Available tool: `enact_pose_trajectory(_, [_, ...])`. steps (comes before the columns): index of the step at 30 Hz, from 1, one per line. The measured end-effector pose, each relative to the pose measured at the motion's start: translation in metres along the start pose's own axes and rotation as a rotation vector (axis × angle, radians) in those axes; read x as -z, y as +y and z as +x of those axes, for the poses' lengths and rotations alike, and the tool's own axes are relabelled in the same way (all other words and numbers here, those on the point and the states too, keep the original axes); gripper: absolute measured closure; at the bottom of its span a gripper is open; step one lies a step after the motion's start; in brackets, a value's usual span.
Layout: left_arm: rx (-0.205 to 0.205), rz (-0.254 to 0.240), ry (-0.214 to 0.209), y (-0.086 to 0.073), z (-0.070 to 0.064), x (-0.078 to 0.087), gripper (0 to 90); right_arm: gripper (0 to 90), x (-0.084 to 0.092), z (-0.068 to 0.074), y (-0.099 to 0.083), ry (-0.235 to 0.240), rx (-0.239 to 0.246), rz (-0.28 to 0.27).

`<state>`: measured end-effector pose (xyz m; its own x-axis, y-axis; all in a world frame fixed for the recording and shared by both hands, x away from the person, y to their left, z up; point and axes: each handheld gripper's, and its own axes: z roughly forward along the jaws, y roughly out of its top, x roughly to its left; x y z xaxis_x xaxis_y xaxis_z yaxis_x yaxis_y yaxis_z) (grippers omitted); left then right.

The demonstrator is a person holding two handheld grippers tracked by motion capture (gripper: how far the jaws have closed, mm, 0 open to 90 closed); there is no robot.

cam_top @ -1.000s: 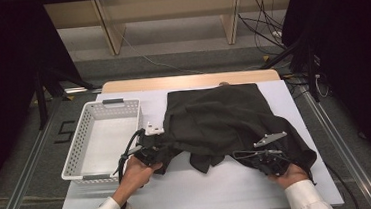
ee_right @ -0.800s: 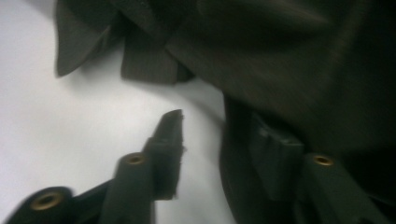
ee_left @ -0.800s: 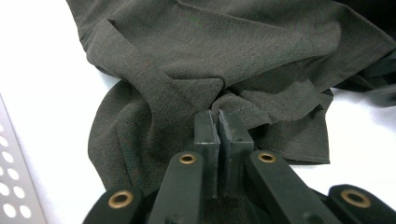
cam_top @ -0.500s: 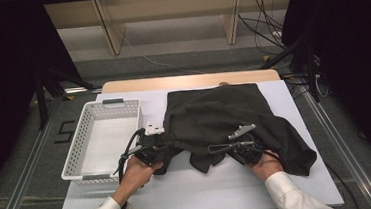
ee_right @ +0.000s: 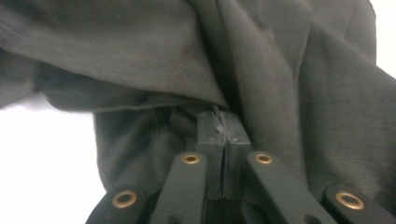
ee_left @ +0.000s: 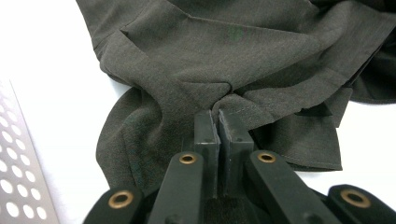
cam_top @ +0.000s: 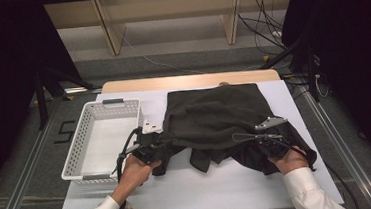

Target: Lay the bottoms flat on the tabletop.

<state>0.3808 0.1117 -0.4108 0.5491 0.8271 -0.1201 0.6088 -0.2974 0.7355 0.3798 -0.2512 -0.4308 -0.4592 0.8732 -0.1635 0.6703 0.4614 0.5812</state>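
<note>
A white perforated basket (cam_top: 103, 141) stands at the left of the white worktop (cam_top: 205, 188), and just to its right the left gripper (cam_top: 149, 148) has its fingers (ee_left: 205, 135) clamped on a bunched fold at the left edge of the dark garment (cam_top: 220, 119). The garment lies rumpled across the middle of the worktop. At its right near corner the right gripper (cam_top: 272, 145) has its fingers (ee_right: 208, 133) pinched shut on the cloth, which drapes over them.

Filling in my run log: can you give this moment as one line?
left hand-held gripper: shut on dark garment | right hand-held gripper: shut on dark garment | white basket: beside garment
</note>
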Motion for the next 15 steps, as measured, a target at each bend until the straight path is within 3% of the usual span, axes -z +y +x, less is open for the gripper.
enact_pose_trajectory(2, [0.004,-0.003,0.0,0.0,0.001,0.0,85.9,88.7,-0.005,-0.002,-0.003,0.077,-0.001,0.041])
enact_pose_trajectory(4, [0.005,-0.003,0.002,0.0,0.001,0.0,85.9,88.7,-0.008,0.004,-0.008,0.14,0.025,0.04])
enact_pose_trajectory(8, [0.003,-0.004,0.002,0.0,0.0,0.001,85.9,88.8,-0.003,0.034,-0.006,0.215,0.111,0.043])
enact_pose_trajectory(11, [0.004,-0.005,0.003,0.0,0.0,0.002,85.9,88.9,-0.003,0.051,-0.003,0.234,0.167,0.065])
enact_pose_trajectory(15, [0.003,-0.006,0.003,-0.001,0.001,0.002,85.9,89.0,-0.012,0.062,-0.011,0.259,0.201,0.121])
